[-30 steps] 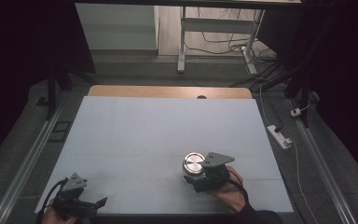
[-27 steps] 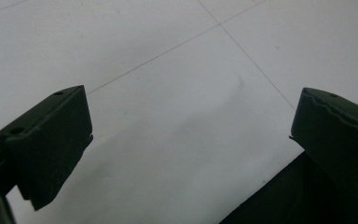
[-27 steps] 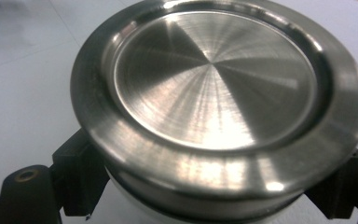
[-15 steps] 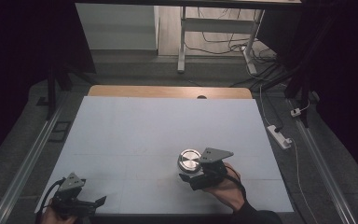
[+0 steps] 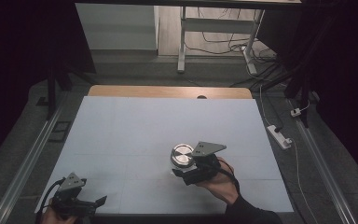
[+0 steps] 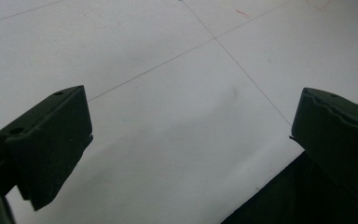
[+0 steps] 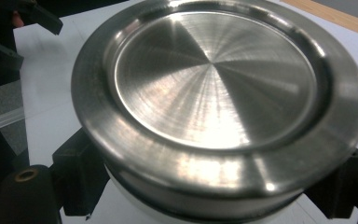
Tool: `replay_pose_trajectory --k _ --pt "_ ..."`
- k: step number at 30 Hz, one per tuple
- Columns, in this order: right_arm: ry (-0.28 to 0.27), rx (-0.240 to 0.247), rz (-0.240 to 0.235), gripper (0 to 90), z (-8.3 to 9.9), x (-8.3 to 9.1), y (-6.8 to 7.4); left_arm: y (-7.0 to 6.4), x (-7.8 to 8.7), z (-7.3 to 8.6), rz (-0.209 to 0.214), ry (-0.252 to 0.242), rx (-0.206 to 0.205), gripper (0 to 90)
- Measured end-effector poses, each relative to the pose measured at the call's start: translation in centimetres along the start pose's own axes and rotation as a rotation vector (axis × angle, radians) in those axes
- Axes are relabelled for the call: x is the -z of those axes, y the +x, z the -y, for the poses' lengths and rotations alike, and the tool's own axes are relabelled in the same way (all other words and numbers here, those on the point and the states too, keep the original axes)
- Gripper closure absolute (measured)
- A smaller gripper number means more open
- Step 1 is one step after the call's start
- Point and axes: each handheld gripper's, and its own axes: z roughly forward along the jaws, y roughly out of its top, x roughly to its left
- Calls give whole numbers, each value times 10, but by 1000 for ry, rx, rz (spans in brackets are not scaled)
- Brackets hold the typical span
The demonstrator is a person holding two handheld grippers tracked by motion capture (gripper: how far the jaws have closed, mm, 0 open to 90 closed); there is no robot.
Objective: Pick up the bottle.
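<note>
Right gripper (image 5: 182,169) pinching round brushed-steel lidded tin (image 5: 182,155) at its sides, near middle of my white table sheet (image 5: 135,130) | left gripper (image 5: 81,204) spread wide, empty, at sheet's near-left edge | open sheet all around tin

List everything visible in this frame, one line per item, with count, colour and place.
Metal container: one, silver with a round lid, right of the table's middle, between the right gripper's jaws.
Table: one, white top with a wooden far edge.
Power strip: one, white, on the floor right of the table.
Cables: several, dark, on the floor beyond the table.
Left gripper: one, black, near left corner of the table, jaws wide apart, nothing between them.
Right gripper: one, black, closed around the container.
</note>
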Motion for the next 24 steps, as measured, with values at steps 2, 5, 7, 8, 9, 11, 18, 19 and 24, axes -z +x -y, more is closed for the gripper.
replay_pose_trajectory --k 2,5,7,8,9,11,18,19,24 --pt "1 -4 -7 149 -3 -3 0 0 -1 0 6 4 -2 0" --pt "7 0 -10 149 -7 -7 1 1 -1 0 17 9 -1 0" --pt "9 5 -12 149 -11 -11 1 1 -1 -1 21 13 -2 0" --pt "9 5 -15 149 -12 -12 1 1 -1 -1 23 14 -4 0" --pt "9 6 -18 149 -13 -14 2 1 -1 -1 23 14 -4 0" --pt "10 12 -20 149 -15 -16 3 1 -2 -1 26 17 -7 0" --pt "10 21 -29 149 -21 -22 6 0 -3 -1 28 23 -12 0" --pt "10 19 -30 149 -22 -23 6 0 -3 -1 30 24 -12 0" --pt "11 27 -34 149 -25 -27 8 0 -3 -1 31 28 -16 0"
